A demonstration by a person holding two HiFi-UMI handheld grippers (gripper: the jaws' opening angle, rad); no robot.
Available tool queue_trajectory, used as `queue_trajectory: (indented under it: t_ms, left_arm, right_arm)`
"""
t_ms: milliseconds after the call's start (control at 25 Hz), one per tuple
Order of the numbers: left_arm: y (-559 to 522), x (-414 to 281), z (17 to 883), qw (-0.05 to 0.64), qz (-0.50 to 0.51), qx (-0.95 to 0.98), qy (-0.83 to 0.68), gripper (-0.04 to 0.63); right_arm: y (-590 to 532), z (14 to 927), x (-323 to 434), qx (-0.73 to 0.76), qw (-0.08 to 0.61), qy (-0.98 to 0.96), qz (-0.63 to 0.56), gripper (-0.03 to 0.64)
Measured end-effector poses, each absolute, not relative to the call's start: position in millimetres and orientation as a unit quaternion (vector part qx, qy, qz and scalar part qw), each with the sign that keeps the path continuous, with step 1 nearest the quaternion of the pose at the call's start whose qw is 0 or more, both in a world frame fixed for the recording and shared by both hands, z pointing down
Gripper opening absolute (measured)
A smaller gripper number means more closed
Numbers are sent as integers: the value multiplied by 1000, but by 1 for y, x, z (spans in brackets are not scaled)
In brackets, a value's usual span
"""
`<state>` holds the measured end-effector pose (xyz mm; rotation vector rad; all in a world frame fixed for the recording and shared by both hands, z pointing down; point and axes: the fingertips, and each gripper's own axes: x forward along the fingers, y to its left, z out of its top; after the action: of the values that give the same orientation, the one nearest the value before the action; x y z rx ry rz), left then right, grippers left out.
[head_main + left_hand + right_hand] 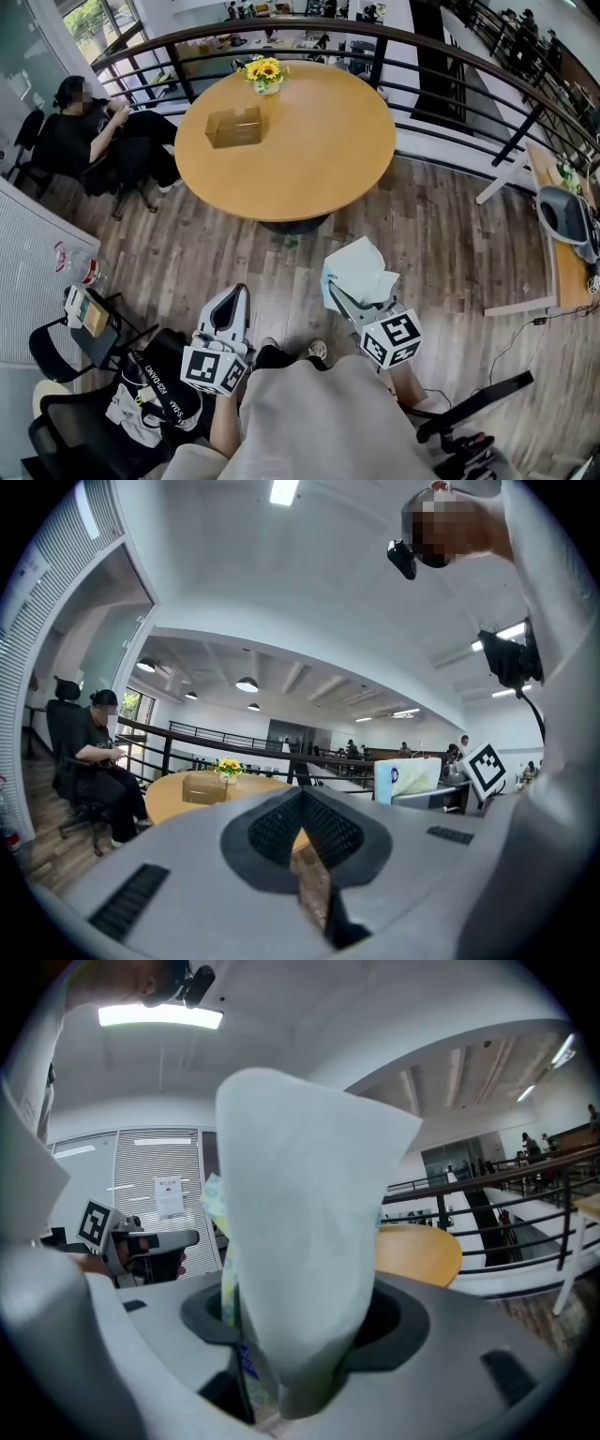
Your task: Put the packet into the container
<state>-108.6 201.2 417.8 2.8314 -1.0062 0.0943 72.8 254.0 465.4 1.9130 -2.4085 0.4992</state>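
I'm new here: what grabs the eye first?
A big white packet, pinched in the right gripper, fills the foreground. Beyond it stands a round wooden table, bearing a brown container and, at its far edge, a small vase of sunflowers.

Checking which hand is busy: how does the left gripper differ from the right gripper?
The grey left gripper has its jaws together on nothing; the grey right gripper clamps a pale, soft packet in its jaws. The left gripper's view is clear to the round wooden table and translucent brown container; the packet fills most of the right gripper view. Both are held short of the table.
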Motion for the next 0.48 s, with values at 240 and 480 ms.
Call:
queue_trajectory:
  t_ms: [240,480]
  left_arm:
    - [196,-100,424,85,32,938,-335,5]
    - [175,-91,419,77,17,938,-338,5]
  right_arm:
    - [253,465,79,610,6,-777,156,280]
    - [248,468,89,607,4,-779,154,281]
